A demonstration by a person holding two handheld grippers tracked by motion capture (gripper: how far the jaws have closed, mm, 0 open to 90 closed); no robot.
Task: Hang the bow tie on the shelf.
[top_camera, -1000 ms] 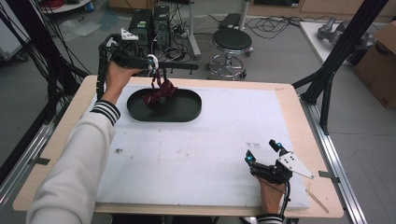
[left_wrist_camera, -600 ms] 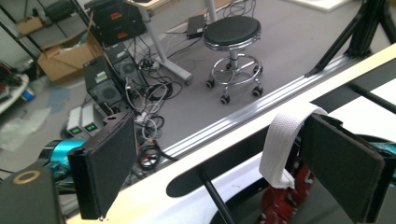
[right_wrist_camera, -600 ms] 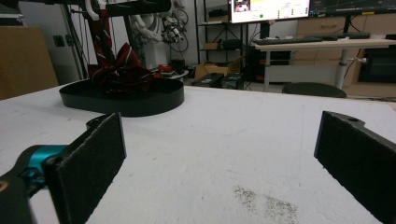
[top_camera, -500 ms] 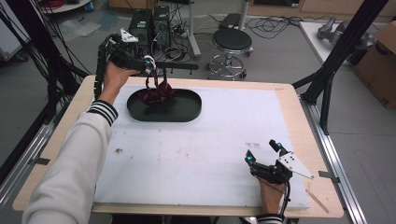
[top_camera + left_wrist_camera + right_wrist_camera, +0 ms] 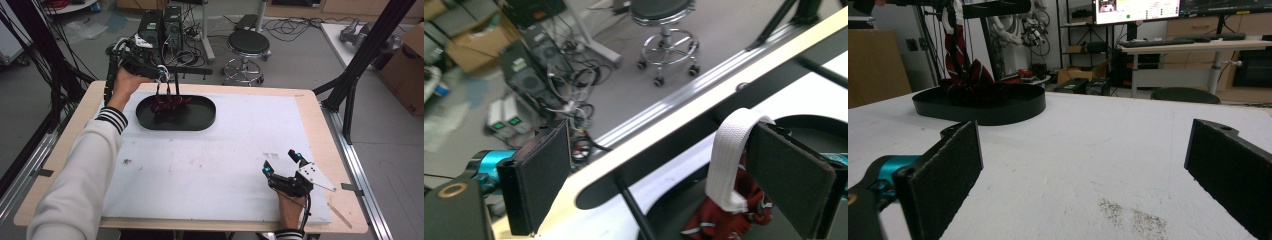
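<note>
The dark red cloth pouch (image 5: 169,104) hangs partly bunched in the black oval tray (image 5: 205,118), directly below the left gripper (image 5: 167,80). Its white webbing strap (image 5: 729,155) is looped over one jaw of that gripper, seen in the left gripper view draped across the jaw's top edge, with the red fabric (image 5: 724,220) dangling beneath. The jaws stand wide apart, so the strap is hooked rather than pinched.

It looks light and limp: the fabric folds on itself and would likely sag, swing and change shape when lifted. The flat woven strap seems the surest place to hold, being firmer than the body, though draped over an unclosed jaw it could slide off if the gripper tilts. Closing on the strap would probably be safer.

Well away, toward the person's near edge of the white table mat (image 5: 240,150), the right gripper (image 5: 282,164) rests low with its jaws spread, holding nothing.
</note>
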